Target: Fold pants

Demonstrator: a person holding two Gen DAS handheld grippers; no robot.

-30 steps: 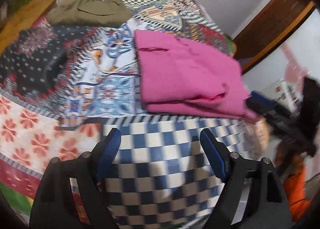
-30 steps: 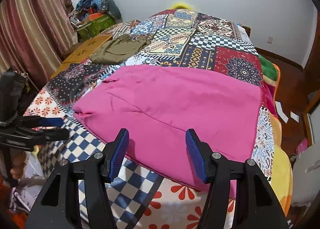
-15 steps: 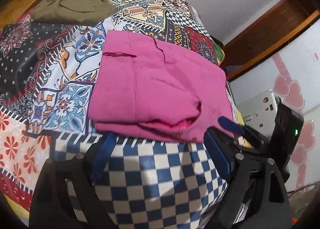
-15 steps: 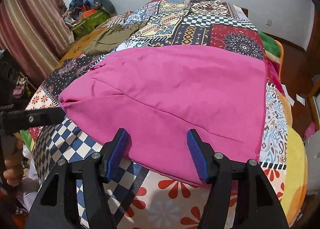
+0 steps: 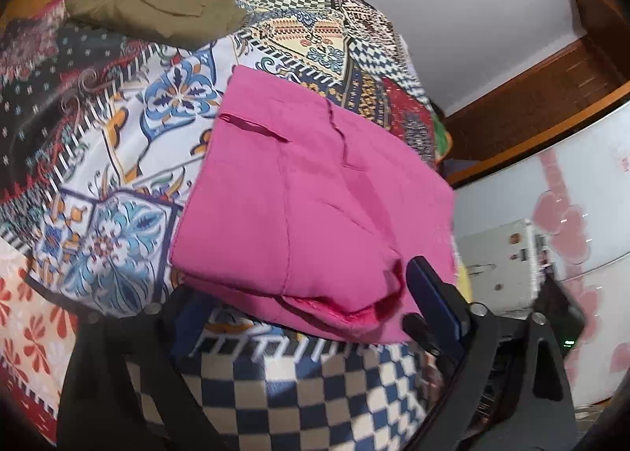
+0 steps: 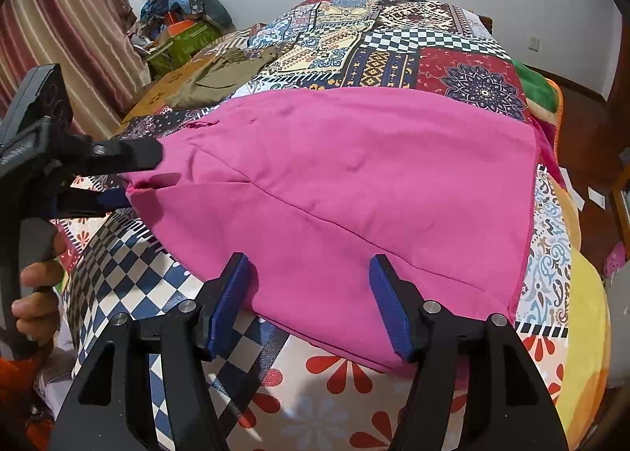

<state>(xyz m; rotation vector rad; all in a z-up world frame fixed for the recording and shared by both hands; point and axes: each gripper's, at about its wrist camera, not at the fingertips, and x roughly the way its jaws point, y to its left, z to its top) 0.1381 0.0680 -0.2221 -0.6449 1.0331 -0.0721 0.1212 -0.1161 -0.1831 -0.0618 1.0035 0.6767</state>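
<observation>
Left wrist view: pink pants (image 5: 315, 211) lie folded on patchwork bedspread (image 5: 130, 159); left gripper (image 5: 299, 305) jaws spread wide, near folded corner of pants between them, one jaw over top layer, other blurred. Olive garment (image 5: 157, 6) lies farther up the bed. Right wrist view: right gripper (image 6: 311, 293) jaws apart, straddling near edge of pants, not clamped. Left gripper at pants' left corner, one jaw above, one below.
</observation>
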